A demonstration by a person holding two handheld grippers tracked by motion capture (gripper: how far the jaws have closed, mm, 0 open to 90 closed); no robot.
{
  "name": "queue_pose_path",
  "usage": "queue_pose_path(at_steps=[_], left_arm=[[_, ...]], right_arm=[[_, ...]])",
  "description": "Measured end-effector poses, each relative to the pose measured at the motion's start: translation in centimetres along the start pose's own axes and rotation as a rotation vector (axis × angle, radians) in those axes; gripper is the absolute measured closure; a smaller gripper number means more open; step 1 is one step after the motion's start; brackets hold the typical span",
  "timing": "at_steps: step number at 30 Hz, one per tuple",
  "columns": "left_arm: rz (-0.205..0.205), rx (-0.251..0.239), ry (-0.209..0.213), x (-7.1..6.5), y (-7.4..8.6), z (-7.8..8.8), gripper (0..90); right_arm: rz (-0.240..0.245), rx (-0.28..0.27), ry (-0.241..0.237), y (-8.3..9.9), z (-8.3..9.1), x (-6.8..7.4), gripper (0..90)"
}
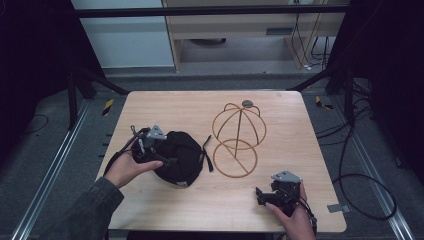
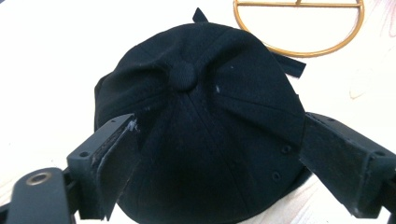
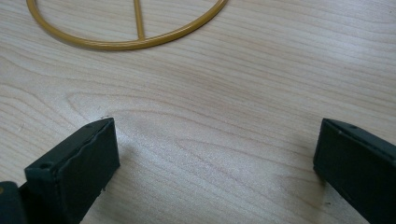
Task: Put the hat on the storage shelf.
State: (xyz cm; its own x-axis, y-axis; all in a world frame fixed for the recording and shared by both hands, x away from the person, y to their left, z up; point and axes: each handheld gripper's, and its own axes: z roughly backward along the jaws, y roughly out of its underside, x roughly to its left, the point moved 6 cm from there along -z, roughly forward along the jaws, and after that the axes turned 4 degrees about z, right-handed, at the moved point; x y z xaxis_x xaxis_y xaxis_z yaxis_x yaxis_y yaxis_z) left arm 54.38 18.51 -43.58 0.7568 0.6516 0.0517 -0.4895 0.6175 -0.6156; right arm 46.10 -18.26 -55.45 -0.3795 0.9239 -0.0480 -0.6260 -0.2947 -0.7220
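A: Where is the black cap (image 1: pixel 179 156)?

B: It lies crown up on the left half of the desk (image 1: pixel 280 127), just beside the gold wire stand (image 1: pixel 238 141). Your left hand-held gripper (image 1: pixel 159 156) sits over it, jaws spread wide on either side of the crown; I cannot tell whether the pads press the cloth.

A: And your right hand-held gripper (image 1: pixel 263 196)?

B: Released, jaws wide apart over bare wood near the front right edge, the stand's ring ahead of it.
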Motion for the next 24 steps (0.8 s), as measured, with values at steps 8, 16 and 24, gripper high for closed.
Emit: queue_pose_path(at_steps=[8, 16, 24], left_arm=[[0.011, 0.012, 0.005, 0.6, -1.3, -1.0, 21.2], [0.015, 0.051, 0.019, 1.3, -2.2, -2.3, 35.1], [0.009, 0.069, 0.023, 1.6, -2.3, -3.0, 57.6]], right_arm=[[0.000, 0.000, 0.000, 0.0, 0.0, 0.0, 0.4], [0.001, 0.000, 0.000, 0.0, 0.0, 0.0, 0.4], [0.000, 0.000, 0.000, 0.0, 0.0, 0.0, 0.4]])
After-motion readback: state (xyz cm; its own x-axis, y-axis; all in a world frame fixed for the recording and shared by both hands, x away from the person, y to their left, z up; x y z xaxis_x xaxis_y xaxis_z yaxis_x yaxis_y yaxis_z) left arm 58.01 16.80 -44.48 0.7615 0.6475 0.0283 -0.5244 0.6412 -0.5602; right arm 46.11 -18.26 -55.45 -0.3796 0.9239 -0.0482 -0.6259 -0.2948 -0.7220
